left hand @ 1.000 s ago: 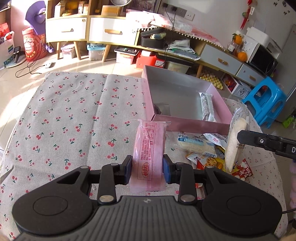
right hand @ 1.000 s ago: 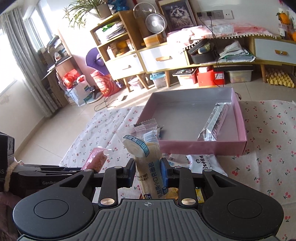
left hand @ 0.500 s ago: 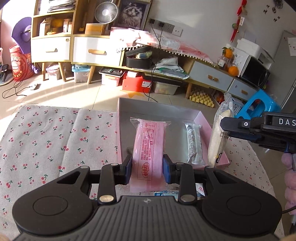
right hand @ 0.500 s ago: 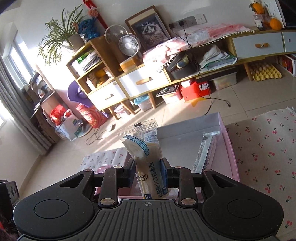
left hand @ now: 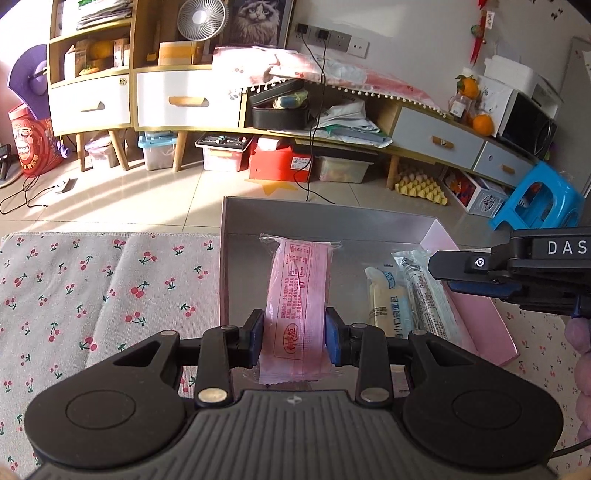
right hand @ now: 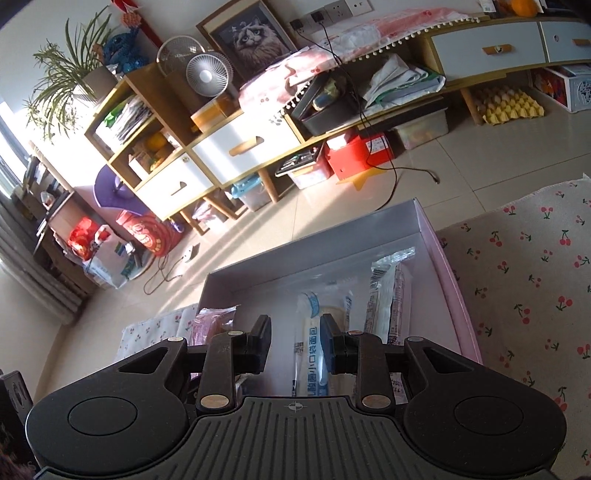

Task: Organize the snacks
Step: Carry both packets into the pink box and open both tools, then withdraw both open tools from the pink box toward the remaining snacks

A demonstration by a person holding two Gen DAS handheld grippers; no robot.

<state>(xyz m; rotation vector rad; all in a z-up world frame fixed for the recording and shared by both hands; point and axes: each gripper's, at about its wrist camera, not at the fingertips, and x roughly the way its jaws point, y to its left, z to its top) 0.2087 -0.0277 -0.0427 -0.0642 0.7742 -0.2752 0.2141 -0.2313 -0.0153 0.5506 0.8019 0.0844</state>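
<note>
1. A worktop [left hand: 110, 295] draped in a cherry-print cloth carries a shallow pink box [left hand: 476, 317] with a grey inside; the box sits at the worktop's far edge, with tiled floor beyond.
2. The left tongs [left hand: 294, 334] are closed on a pink packet [left hand: 297, 295], one blue pad pressing each long side; the packet stands upright over the left half of the box; whether its lower end touches the box floor cannot be told.
3. The right tongs [right hand: 295, 343] reach over the right half of the box; in the right wrist view a white packet [right hand: 310, 350] with blue print lies between the pads; the right pad is against it, while a gap shows at the left pad; the jaws stand narrow, and whether they grip the packet cannot be told.
4. In the left wrist view the white packet [left hand: 388, 306] looks to lie flat in the box, just beside a clear packet [left hand: 424, 295] that lies along the right wall.
5. From the left wrist view the right tongs [left hand: 476, 277] enter from the right edge, above the clear packet; a purple sleeve [left hand: 580, 332] shows behind them.
6. Behind the worktop stand wooden cabinets [left hand: 184, 99] with white drawers, a small fan [left hand: 201, 16], a cat picture [left hand: 255, 14], a red bin [left hand: 280, 162] and a blue stool [left hand: 539, 199].
</note>
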